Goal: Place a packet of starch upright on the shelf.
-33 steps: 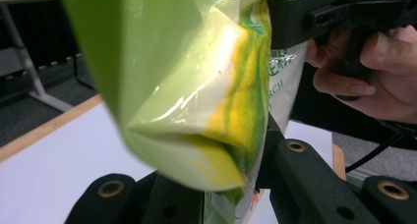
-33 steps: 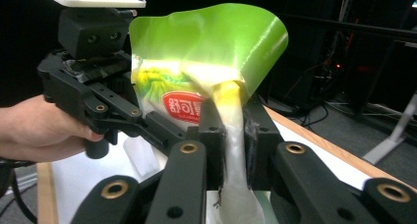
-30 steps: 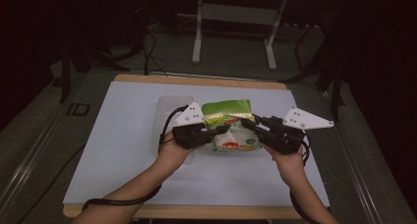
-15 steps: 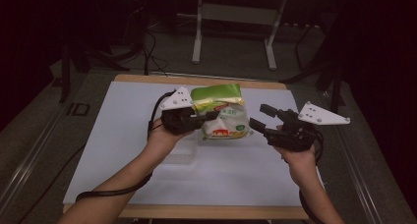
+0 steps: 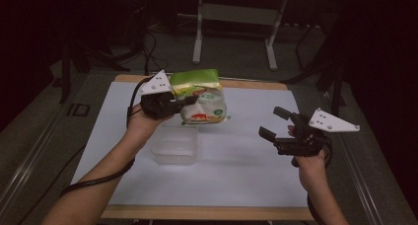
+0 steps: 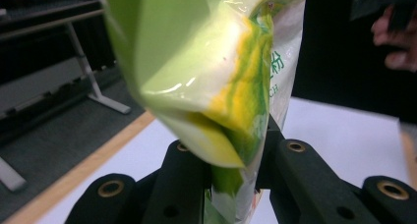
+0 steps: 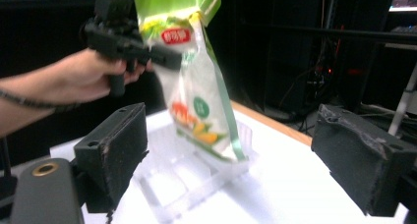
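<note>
A white sheet covers the wooden table (image 5: 231, 212) in a dark room with metal stands behind. The clear plastic container (image 5: 175, 145) sits empty. The left gripper (image 5: 185, 102) pinches the green snack bag (image 5: 202, 97) above it (creased plastic in the left gripper view). The right gripper (image 5: 273, 124), jaws just opened wide, holds nothing.

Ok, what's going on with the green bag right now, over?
Left hand-held gripper shut on green bag, bag held up over clear tub. Right hand-held gripper just opened, jaws empty, off to the side. Nothing between bag and tub.
</note>
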